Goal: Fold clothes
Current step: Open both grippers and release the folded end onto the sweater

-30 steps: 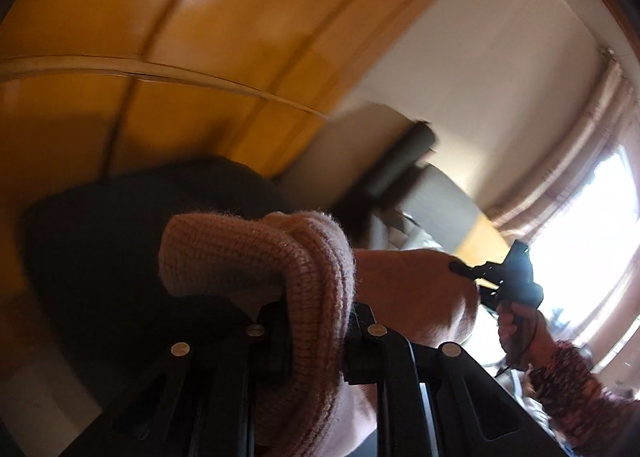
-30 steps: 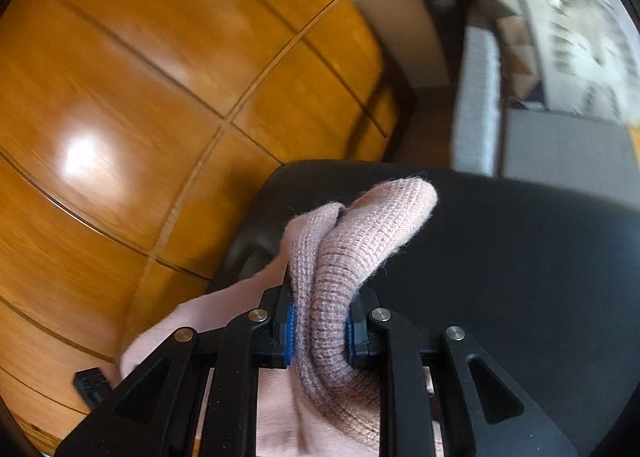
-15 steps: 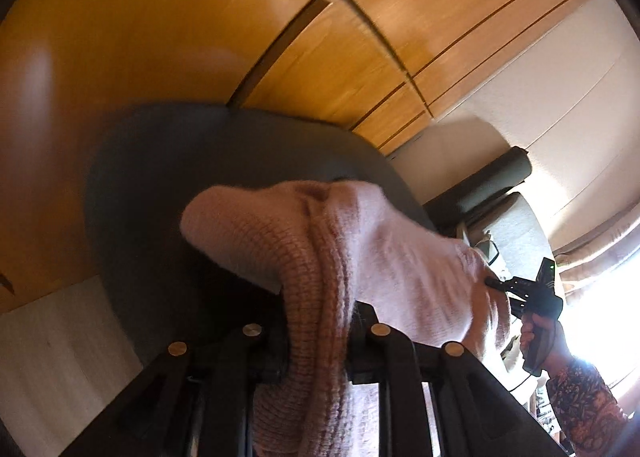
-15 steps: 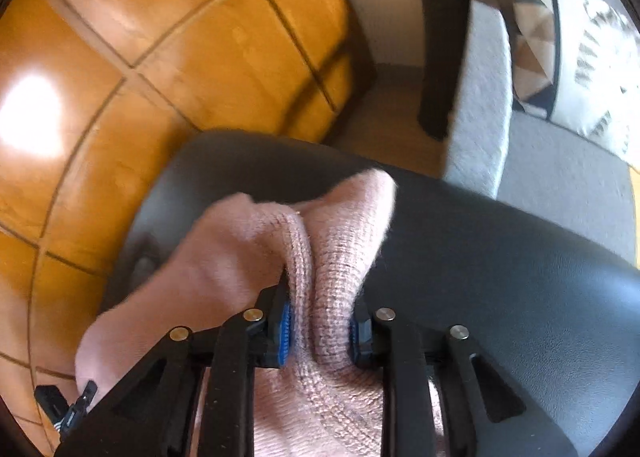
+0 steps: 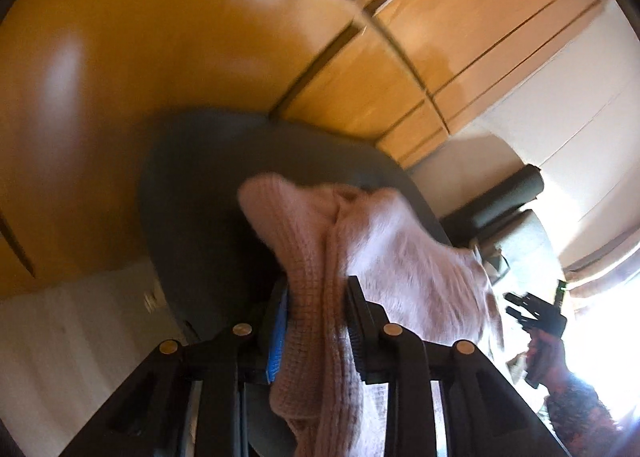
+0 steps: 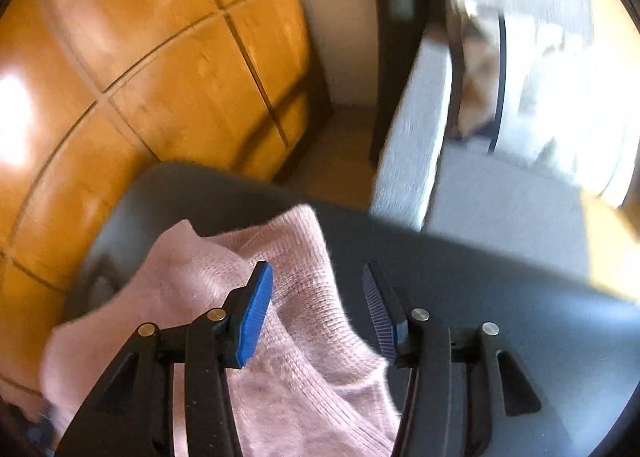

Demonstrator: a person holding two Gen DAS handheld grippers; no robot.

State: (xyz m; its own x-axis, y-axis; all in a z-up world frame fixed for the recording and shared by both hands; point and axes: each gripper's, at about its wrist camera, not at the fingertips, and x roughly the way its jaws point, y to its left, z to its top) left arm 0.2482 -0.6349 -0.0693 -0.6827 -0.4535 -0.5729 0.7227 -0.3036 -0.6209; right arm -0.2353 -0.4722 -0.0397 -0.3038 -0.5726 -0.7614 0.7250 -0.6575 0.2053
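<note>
Sweater: pink knit sweater (image 6: 280, 357) lies bunched on the dark bench (image 6: 500, 289), one ribbed fold standing up.
Left claw (image 5: 318, 321): jaws have just been opening, yet the ribbed fold is wedged between them, pads touching the knit on both sides.
Right claw (image 6: 320, 305): jaws have just been opening; released, pads clear of the sweater below.
Surroundings: wooden cabinet (image 6: 160, 57) behind; grey sofa (image 6: 500, 197) beside the bench.
Containers: none in view.
</note>
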